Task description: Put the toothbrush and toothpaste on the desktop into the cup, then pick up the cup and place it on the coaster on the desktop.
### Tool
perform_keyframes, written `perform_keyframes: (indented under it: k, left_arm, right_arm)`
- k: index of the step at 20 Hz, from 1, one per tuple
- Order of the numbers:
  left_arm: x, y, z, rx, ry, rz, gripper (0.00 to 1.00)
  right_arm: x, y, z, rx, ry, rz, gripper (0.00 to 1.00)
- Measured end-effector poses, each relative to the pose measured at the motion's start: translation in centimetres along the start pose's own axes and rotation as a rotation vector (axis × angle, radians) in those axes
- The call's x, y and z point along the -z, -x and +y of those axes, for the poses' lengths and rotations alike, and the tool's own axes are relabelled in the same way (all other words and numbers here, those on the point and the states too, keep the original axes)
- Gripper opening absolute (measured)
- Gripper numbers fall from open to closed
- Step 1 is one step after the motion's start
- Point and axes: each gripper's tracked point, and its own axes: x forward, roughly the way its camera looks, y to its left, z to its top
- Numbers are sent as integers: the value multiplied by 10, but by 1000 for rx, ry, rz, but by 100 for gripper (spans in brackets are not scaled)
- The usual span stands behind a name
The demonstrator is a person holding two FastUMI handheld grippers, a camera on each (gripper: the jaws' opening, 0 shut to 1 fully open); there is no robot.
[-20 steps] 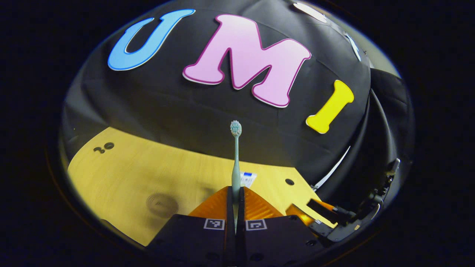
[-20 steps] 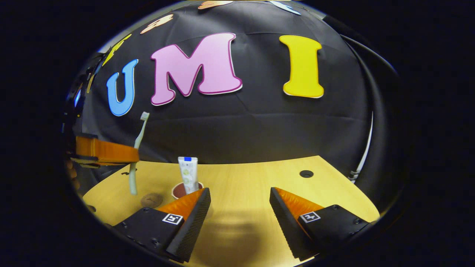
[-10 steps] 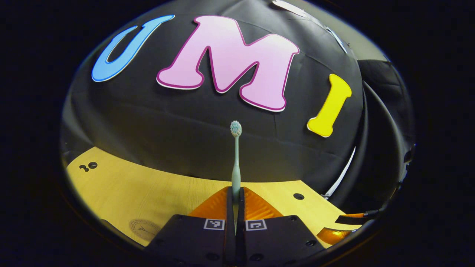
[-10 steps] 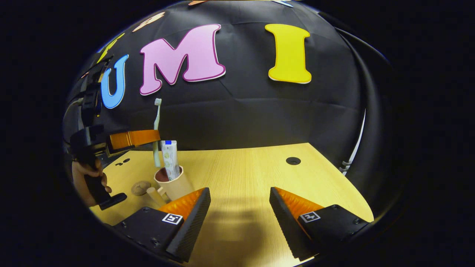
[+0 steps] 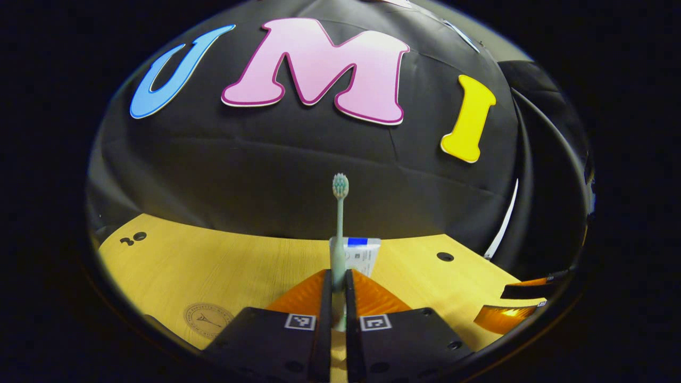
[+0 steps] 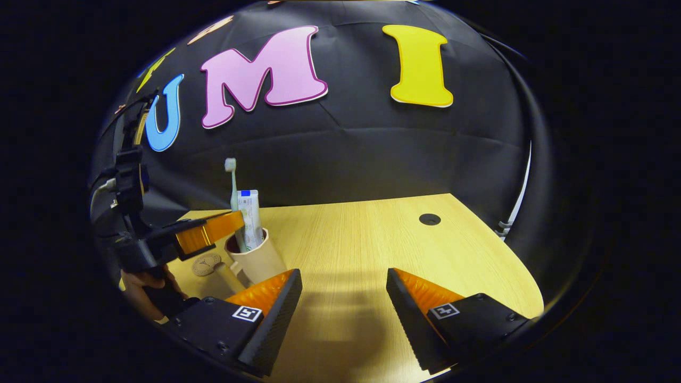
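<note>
A pale green toothbrush (image 5: 339, 223) stands upright between the fingers of my left gripper (image 5: 339, 274), which are a narrow gap apart around its handle. Right behind it is the white toothpaste tube (image 5: 362, 255). In the right gripper view the toothbrush (image 6: 233, 186) and toothpaste (image 6: 250, 213) both stand in the beige cup (image 6: 260, 260), with the left gripper (image 6: 210, 234) at the cup's rim. The round coaster (image 6: 205, 264) lies just left of the cup. My right gripper (image 6: 343, 276) hangs open over the bare table, to the right of the cup.
The wooden table (image 6: 372, 244) has a cable hole (image 6: 429, 218) at the back right. A hand (image 6: 143, 282) holds the left gripper. The coaster (image 5: 207, 319) lies at the table's front left in the left gripper view. The right gripper's orange fingers (image 5: 511, 308) are at the far right.
The left gripper has come down with the toothbrush, whose lower end now sits in the cup beside the toothpaste. Its fingers have parted slightly. The right gripper stayed open.
</note>
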Motion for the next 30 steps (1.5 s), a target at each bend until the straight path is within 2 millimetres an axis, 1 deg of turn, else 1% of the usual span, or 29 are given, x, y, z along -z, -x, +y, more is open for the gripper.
perform_keyframes:
  k: [1,3,5,6,7,8,10,12,14,16,17,19,20,21,23,24,25,27,28,30]
  left_arm:
    - [-1,4,2,-8,-7,2,32]
    - [-14,12,10,-31,-26,-23,64]
    - [-27,35,20,-53,-27,-36,95]
    - [-29,43,26,-65,-20,-42,99]
    - [-32,57,35,-84,-13,-44,100]
    - [-32,71,45,-111,-5,-39,100]
    - [-25,105,68,-165,18,-11,99]
    - [-13,137,90,-209,40,24,99]
    - [6,166,114,-257,47,74,98]
    - [20,190,133,-302,50,114,98]
    - [25,199,137,-306,60,129,97]
    - [34,207,138,-295,93,153,98]
    - [39,204,134,-272,114,167,97]
    - [43,200,125,-244,141,186,97]
    - [52,188,114,-222,159,219,98]
    - [51,185,109,-221,163,219,98]
    - [45,184,104,-217,170,202,98]
    - [28,188,96,-217,179,160,98]
    - [24,195,96,-219,172,148,97]
    - [17,216,101,-236,147,134,97]
  right_arm:
    - [-1,1,2,-3,2,0,98]
    - [-3,3,7,-12,6,-1,98]
    - [-9,9,18,-30,5,-9,98]
    - [-14,10,25,-40,9,-16,98]
    - [-17,12,32,-53,18,-23,98]
    - [-23,14,41,-70,30,-31,98]
    - [-33,18,66,-120,63,-43,98]
    - [-45,24,96,-178,108,-61,98]
    - [-53,29,123,-235,132,-72,98]
    - [-54,29,146,-273,149,-59,98]
    - [-54,27,151,-272,155,-50,98]
    - [-56,24,158,-268,143,-38,98]
    - [-59,24,161,-265,133,-38,98]
    - [-64,25,161,-261,128,-43,98]
    - [-73,26,157,-244,145,-54,98]
    - [-74,24,154,-235,154,-38,98]
    - [-73,21,153,-231,157,-8,98]
    - [-66,9,153,-214,160,74,98]
    - [-60,1,153,-200,168,122,98]
    - [-44,-12,158,-189,175,234,98]
